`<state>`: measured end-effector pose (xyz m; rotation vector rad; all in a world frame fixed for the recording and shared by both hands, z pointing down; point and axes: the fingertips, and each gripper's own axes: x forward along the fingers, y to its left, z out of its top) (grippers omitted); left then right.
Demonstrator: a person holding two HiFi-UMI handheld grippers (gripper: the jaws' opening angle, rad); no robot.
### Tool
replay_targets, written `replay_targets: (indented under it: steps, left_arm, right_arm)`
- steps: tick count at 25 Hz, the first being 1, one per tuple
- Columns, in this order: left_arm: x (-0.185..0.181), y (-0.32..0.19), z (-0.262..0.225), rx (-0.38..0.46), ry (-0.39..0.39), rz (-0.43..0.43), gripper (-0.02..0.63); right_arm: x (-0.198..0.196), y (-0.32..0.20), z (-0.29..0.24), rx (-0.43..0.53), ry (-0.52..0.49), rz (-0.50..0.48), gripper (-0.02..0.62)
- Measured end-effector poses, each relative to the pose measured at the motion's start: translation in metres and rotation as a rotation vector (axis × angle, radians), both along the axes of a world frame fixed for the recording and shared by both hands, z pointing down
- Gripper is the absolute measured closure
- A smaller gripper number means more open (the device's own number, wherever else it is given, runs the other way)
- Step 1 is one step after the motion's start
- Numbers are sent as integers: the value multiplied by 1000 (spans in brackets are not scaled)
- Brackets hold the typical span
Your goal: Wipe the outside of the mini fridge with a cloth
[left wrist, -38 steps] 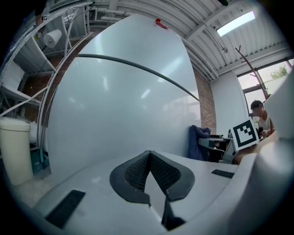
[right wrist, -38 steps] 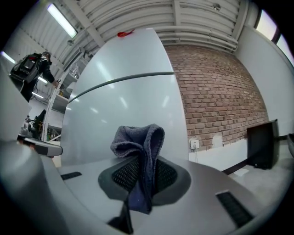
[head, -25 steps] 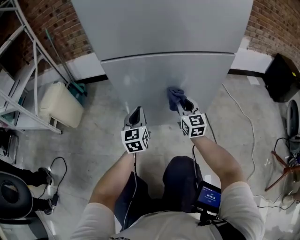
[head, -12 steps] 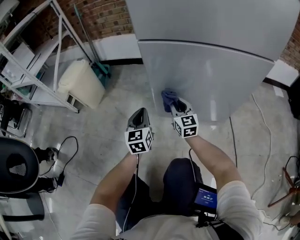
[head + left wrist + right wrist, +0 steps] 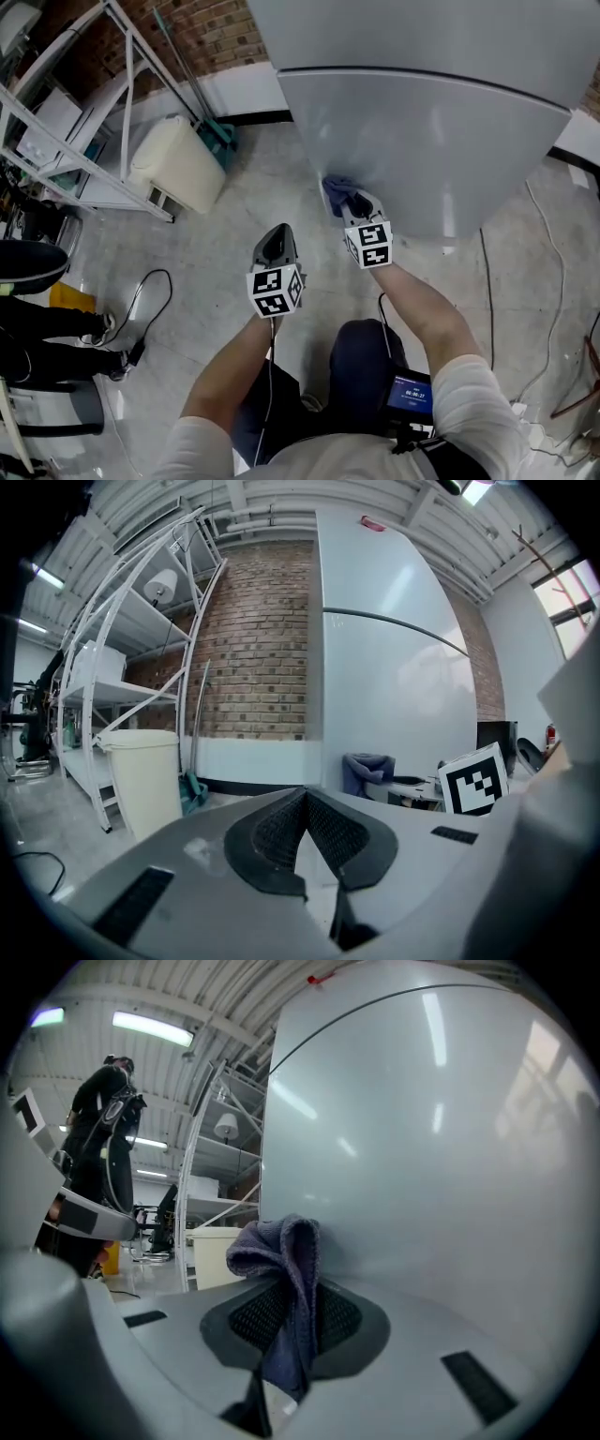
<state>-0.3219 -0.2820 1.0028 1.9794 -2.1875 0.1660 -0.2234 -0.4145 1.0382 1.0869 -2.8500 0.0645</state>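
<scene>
My left tongs (image 5: 305, 808) are nearest me: jaws together, nothing btwn them, hanging over the floor (image 5: 216, 253) just left of the fridge corner, not touching it. My right tongs (image 5: 295, 1312) are clamped on the purple cloth (image 5: 281, 1241), w/ a bunched fold sticking out past the tips. That fold sits against the mini fridge (image 5: 422, 1147), low on the lower door near its left edge.

To wipe well, I reckon:
- Press so the cloth, not the tong tips, meets the panel.
- Go in long overlapping passes across the door.
- Then take the corner & the side wall.

The bunch is small, so each pass covers a narrow strip & I'd need more passes. Can't tell how much is already clean.

Beyond, the white bin (image 5: 173, 178) & metal rack (image 5: 94, 94) stand well apart from the fridge, prob. no obstacle.
</scene>
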Motion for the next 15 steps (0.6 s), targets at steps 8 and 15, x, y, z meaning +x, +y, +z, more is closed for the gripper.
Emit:
replay_targets:
  steps: [8, 15]
  left_arm:
    - [32, -20, 8, -2, 0, 54, 603]
    - [78, -45, 16, -5, 16, 129, 603]
  right_arm:
    - [29, -1, 1, 28, 10, 1, 537]
    - [86, -8, 1, 53, 38, 45, 537]
